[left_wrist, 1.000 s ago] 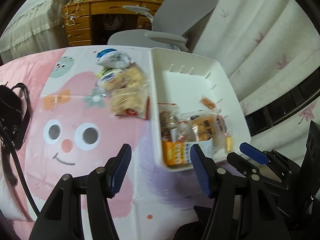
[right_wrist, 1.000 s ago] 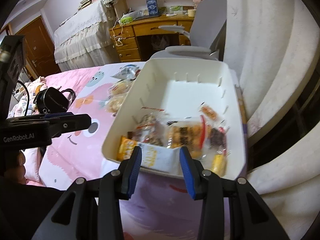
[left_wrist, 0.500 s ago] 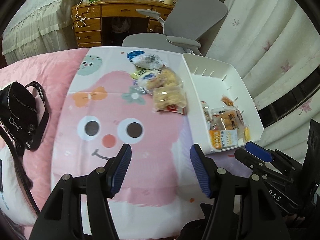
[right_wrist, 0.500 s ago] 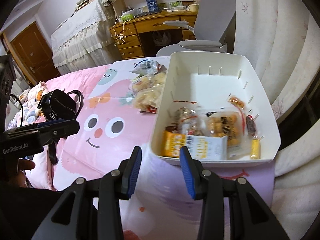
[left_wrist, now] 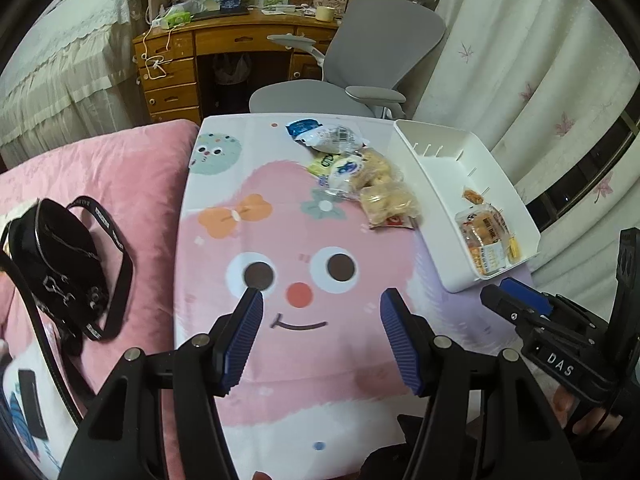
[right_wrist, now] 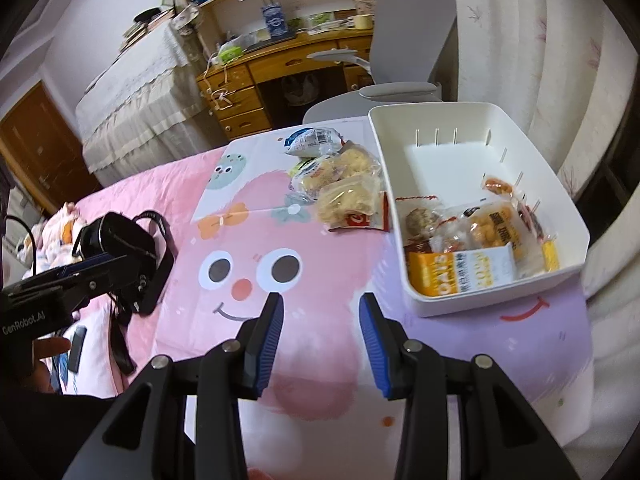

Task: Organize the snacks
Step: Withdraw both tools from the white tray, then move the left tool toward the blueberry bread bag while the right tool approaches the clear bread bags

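Loose snack packets (left_wrist: 362, 176) (right_wrist: 340, 184) lie in a small heap on the cartoon-printed cloth (left_wrist: 280, 240) (right_wrist: 256, 240), at its far end, just left of the white bin (left_wrist: 436, 208) (right_wrist: 384, 168). The nearest of them, a clear bag of pale puffed pieces with a red label (left_wrist: 390, 206) (right_wrist: 352, 204), lies touching or almost touching the bin's long left wall; behind it sit a second bag of similar pieces and a white-and-blue wrapped bun (left_wrist: 330, 136) (right_wrist: 312, 142). The bin already holds several packets bunched at its near end, among them an orange oat bar box (right_wrist: 452, 272); its far half is bare. The bin's long axis runs away from the cameras, and the heap lies alongside it.

Left gripper (left_wrist: 322, 334): jaws spread, nothing between them, poised above the printed face, with the heap ahead and to its right. Right gripper (right_wrist: 320, 340): jaws parted more narrowly, also empty, with the heap ahead and slightly right, the bin further right. Both stand well apart from the heap. Judged from these views, neither hand is clearly nearer; the right one lies on the bin's side, which would favour it for a short carry over the wall.

A black bag (left_wrist: 56, 256) (right_wrist: 120, 248) rests on the pink bedding at left, clear of the work.
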Motion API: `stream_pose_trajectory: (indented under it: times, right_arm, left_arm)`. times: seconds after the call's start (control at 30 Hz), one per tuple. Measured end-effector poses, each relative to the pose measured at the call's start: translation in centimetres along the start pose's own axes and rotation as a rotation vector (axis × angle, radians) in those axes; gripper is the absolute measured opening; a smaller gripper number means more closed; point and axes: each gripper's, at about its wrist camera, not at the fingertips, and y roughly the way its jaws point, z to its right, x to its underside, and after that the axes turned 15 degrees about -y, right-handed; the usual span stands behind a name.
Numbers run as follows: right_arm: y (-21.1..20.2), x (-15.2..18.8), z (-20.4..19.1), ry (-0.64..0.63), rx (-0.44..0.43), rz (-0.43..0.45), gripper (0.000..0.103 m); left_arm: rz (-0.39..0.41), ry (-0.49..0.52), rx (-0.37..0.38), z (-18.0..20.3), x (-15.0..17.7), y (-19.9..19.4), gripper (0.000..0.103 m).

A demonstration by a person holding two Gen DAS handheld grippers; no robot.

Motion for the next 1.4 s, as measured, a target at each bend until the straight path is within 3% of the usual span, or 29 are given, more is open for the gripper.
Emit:
stream_pose_trajectory:
  times: [0.37, 0.63, 1.07, 1.4]
  right_arm:
    - [2.3, -2.2, -3.3, 0.165, -0.003, 0.015, 0.039]
    - [5.9, -3.4, -1.6, 0.366, -0.006, 0.007, 0.039]
    - [12.6, -4.7, 2.6, 0.580, 0.027, -0.006, 0.039]
    - [17.1, -4.6, 4.7, 0.636, 0.062, 0.015, 0.039]
  left_arm:
    - [-0.027, 0.048, 0.007, -3.2, -3.8, 1.7, 0.060]
    - [-0.039, 0.082, -0.006, -3.2, -7.8, 4.4, 0.060]
    - [-0.099, 0.196, -0.020, 1.2, -14.7, 12.7, 0.060]
    - [-0.174, 0.244, 0.025, 4.6, -15.8, 20.2, 0.067]
